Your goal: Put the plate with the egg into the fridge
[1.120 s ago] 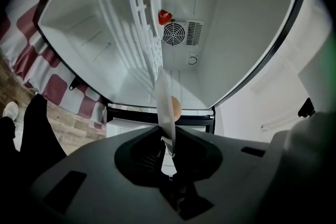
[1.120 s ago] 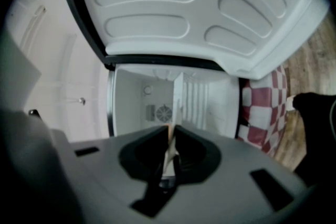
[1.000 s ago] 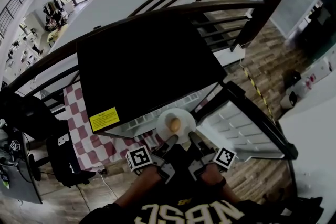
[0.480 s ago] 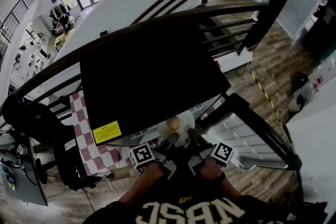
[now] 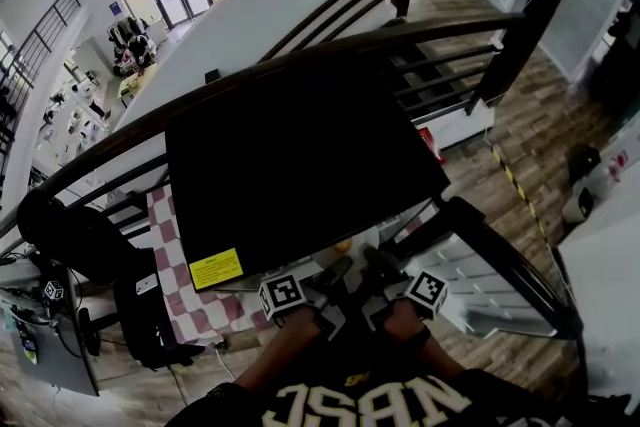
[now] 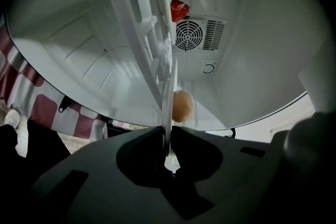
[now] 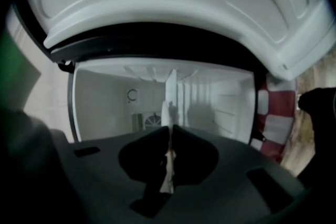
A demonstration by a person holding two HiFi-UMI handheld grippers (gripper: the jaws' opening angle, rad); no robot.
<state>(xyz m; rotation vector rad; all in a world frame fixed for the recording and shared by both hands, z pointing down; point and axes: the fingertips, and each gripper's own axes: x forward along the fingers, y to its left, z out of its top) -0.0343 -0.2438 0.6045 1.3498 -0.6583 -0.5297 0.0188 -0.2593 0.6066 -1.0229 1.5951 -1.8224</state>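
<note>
Plate [image 6: 169, 105] with the egg [image 6: 181, 106] on it is at the mouth of the fridge [image 5: 300, 145], held by both claws at its near rim. In the left gripper view the plate shows edge-on as a thin white strip running up the middle of the frame. The brown egg lies against its right face at mid-height. The left claw [image 6: 167, 132] is clenched on the rim at lower centre. In the right gripper view the right claw [image 7: 170, 132] is likewise clamped tight on the white rim, which runs down between its dark jaws at centre frame. Whether the plate rests on anything inside cannot be told.

Behind the plate lies the white interior of the fridge, with a round fan grille [image 6: 190, 35] at upper centre and a red item [image 6: 179, 9] just above it. A white shelf rack [image 6: 139, 13] slants from the top of the frame down toward the plate. A red-and-white checked cloth [image 6: 29, 94] shows at the lower left.

In the head view the fridge's black top fills the centre, with a yellow label [image 5: 217, 268] near its lower left corner. Only a sliver of the egg peeks out under its lower edge. The open door [image 5: 480, 280], white inside, stands at the lower right. The left marker cube [image 5: 283, 293] and right marker cube [image 5: 427, 290] sit near the bottom centre, above the person's forearms [image 5: 285, 355]. A dark railing [image 5: 300, 55] curves across the upper frame.
</note>
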